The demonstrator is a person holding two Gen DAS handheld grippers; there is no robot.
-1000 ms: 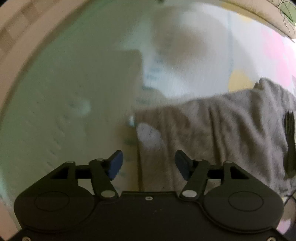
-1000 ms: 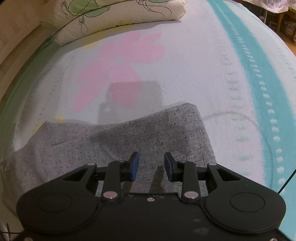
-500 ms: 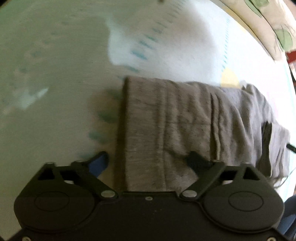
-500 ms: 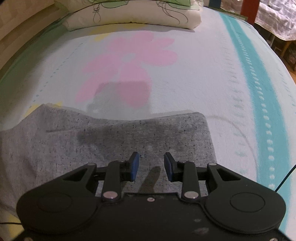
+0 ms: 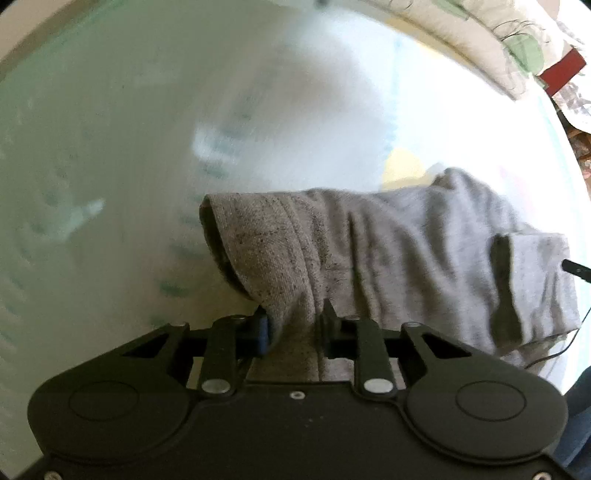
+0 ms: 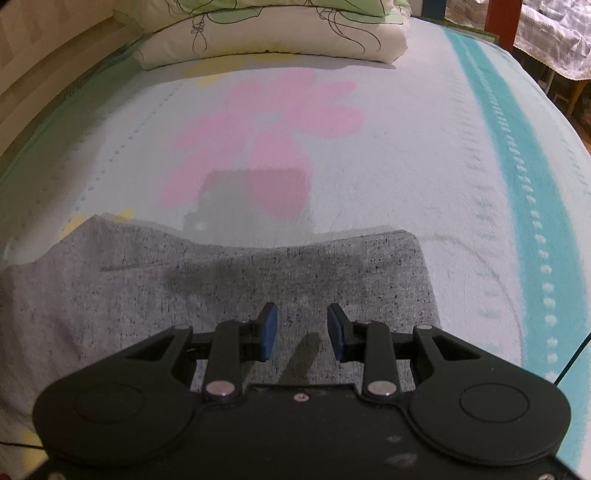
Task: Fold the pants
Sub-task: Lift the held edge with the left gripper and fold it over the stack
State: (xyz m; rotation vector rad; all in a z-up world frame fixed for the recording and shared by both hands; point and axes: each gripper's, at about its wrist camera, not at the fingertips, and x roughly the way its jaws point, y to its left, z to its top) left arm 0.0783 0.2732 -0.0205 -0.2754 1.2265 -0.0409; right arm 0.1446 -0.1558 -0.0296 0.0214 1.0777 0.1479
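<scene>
The grey speckled pants (image 5: 406,236) lie folded into a long band across the bed. In the left wrist view their near left end is gathered up into a raised fold. My left gripper (image 5: 293,326) has that fold pinched between its pads while its jaws are closing. The right wrist view shows the other end of the pants (image 6: 184,288) lying flat, its corner at the right. My right gripper (image 6: 302,326) hovers over that end, partly open, with nothing gripped; only flat cloth shows below the gap.
The bed sheet (image 6: 406,155) is pale with a pink flower (image 6: 266,122) and a teal stripe (image 6: 517,155) on the right. A cream pillow (image 6: 277,33) lies at the far end. A thin black cable (image 5: 576,269) runs by the pants' right end.
My left gripper swung over the pants' left end, spread wide, then closed on the cloth, which now stands up in a fold. The right gripper stayed over its end, partly open.
</scene>
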